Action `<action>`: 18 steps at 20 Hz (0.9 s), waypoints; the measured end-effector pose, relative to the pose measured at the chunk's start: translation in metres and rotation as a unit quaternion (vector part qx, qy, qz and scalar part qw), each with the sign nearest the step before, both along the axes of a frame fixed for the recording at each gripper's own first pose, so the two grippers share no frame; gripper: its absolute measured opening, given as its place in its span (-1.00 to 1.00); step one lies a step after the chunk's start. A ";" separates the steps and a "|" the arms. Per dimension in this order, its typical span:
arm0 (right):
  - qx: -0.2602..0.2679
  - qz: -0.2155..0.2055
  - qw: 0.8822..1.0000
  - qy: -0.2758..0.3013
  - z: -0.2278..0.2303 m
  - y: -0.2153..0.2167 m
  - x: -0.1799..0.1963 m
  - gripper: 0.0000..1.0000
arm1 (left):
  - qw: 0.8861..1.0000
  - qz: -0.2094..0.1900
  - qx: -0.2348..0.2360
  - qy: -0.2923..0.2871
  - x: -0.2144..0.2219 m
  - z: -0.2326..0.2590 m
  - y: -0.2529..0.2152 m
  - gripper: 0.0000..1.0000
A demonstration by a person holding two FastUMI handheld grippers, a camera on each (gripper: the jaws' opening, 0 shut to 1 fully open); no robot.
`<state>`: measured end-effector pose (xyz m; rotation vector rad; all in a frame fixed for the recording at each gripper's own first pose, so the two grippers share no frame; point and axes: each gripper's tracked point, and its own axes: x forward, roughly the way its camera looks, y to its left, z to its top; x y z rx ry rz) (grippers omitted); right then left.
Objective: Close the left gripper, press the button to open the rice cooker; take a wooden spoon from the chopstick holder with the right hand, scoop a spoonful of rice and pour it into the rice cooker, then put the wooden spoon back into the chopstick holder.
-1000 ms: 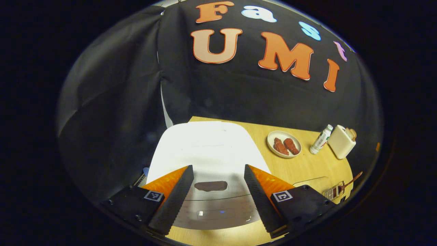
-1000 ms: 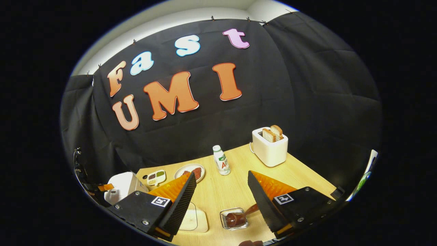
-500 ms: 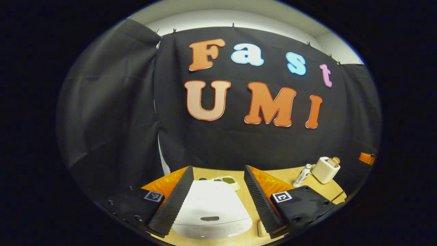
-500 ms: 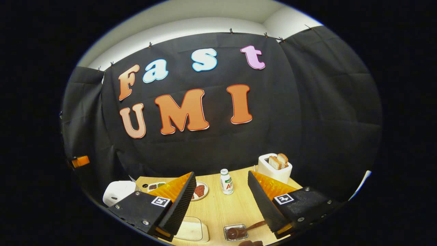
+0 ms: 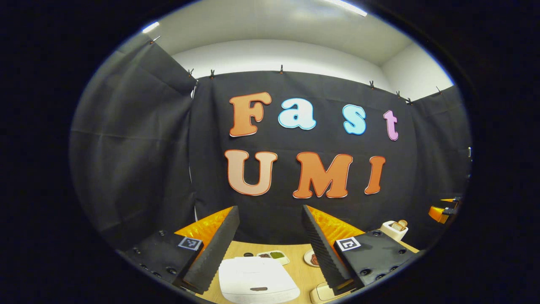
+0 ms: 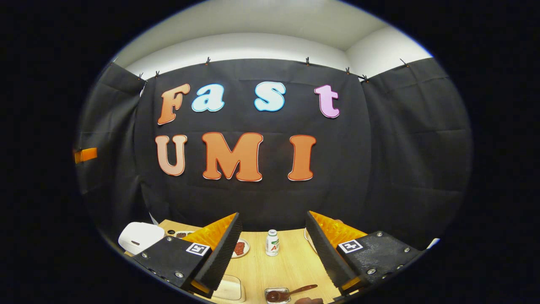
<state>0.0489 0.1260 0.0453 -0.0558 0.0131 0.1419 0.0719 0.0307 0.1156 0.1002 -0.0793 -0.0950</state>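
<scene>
The white rice cooker (image 5: 257, 283) stands with its lid down at the bottom of the left gripper view, a dark button (image 5: 258, 289) on its front. My left gripper (image 5: 270, 209) hangs open well above and behind it, holding nothing. In the right gripper view the cooker (image 6: 139, 237) sits at the far left of the table. The wooden spoon (image 6: 292, 291) lies with its bowl in a small clear holder (image 6: 276, 295) at the bottom edge. My right gripper (image 6: 273, 215) is open and empty, high above the spoon.
On the wooden table (image 6: 291, 264) stand a small bottle (image 6: 272, 242), a plate of meat (image 6: 240, 248), a condiment tray (image 5: 272, 256), a toaster with bread (image 5: 394, 228) and a pale board (image 6: 230, 289). The other gripper (image 5: 442, 211) shows at the right edge.
Both grippers have drawn back and tilted upward, so the table and cooker have sunk to the bottom of both views and shrunk. Both stay open.
</scene>
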 end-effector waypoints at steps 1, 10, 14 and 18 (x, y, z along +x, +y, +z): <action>-0.004 -0.003 1.000 -0.002 0.000 -0.001 -0.004 0.90 | 1.000 0.002 -0.001 -0.003 -0.002 0.000 0.001 1.00; 0.047 -0.001 0.999 -0.009 0.009 -0.009 -0.006 0.90 | 0.998 0.060 0.026 -0.001 -0.002 -0.001 0.031 0.99; 0.025 -0.020 0.999 -0.021 0.013 -0.022 -0.007 0.90 | 0.999 0.037 0.020 -0.002 -0.008 -0.002 0.015 0.99; 0.029 -0.022 0.999 -0.024 0.015 -0.027 -0.011 0.90 | 0.999 0.035 0.025 -0.004 -0.012 0.001 0.015 1.00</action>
